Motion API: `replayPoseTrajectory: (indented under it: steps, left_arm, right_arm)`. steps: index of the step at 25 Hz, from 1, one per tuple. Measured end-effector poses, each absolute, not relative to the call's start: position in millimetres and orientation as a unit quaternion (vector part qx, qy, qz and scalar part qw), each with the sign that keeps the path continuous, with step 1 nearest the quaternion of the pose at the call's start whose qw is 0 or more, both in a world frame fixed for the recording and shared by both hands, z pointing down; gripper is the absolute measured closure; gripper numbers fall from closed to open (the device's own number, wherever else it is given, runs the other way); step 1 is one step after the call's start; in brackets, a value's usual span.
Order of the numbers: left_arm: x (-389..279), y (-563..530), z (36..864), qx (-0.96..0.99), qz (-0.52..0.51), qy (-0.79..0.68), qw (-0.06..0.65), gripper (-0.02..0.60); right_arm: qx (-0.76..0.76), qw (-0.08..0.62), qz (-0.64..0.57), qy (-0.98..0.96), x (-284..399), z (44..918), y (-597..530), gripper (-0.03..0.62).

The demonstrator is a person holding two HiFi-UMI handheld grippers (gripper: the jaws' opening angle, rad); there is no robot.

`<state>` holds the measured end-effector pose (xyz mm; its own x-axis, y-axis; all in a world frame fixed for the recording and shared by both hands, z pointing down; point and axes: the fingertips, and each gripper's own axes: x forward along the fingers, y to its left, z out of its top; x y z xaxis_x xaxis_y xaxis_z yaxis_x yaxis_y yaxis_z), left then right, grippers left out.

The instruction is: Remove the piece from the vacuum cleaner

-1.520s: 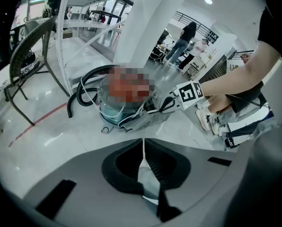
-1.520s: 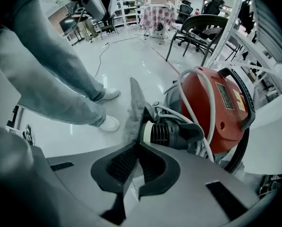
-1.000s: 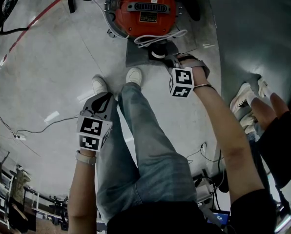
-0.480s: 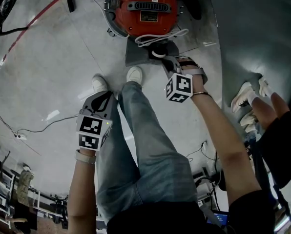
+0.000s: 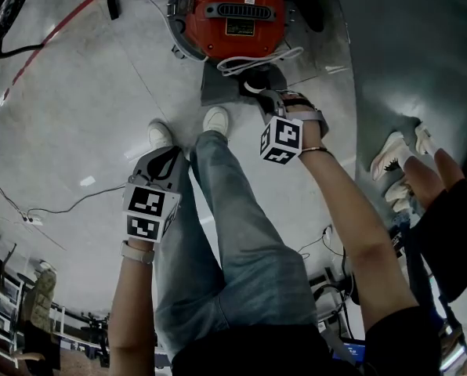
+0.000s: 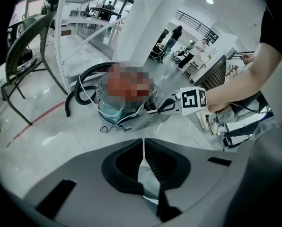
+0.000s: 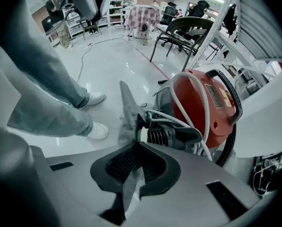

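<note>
Glossy pale floor (image 5: pixel 69 100), open workshop beyond. Left tool (image 6: pixel 142 143) hangs low beside jeans leg (image 5: pixel 241 233), jaws pressed together, nothing between them (parked clear of work, by my guess). Red vacuum cleaner (image 5: pixel 233 10) stands ahead of feet, white cord (image 5: pixel 257 59) looped across it. Grey piece (image 5: pixel 218 88), thin sheet, sits at vacuum's base beside black hose fitting (image 7: pixel 171 136). Right tool (image 7: pixel 133 148) reaches down there, jaws nipped tight on sheet's edge. Likely grip for pulling it away; piece not yet clear of vacuum.
</note>
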<state>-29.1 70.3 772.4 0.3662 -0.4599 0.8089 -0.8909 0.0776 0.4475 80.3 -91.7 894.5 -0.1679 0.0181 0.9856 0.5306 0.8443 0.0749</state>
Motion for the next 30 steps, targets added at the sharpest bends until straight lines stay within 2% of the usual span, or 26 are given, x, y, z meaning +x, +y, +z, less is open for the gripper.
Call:
replayPoseTrajectory:
  steps: [11,30]
  left_arm:
    - [-32.2,80.6,774.3,0.638,0.209,-0.527,0.521,0.561]
    - [-23.6,96.2,776.1,0.633,0.208,-0.523,0.531,0.560]
  right_arm:
    - [-0.269,0.633,-0.132,-0.714,77.8,888.2,-90.6,0.551]
    - [-0.347,0.624,-0.138,-0.686,82.3,886.2,-86.8,0.551]
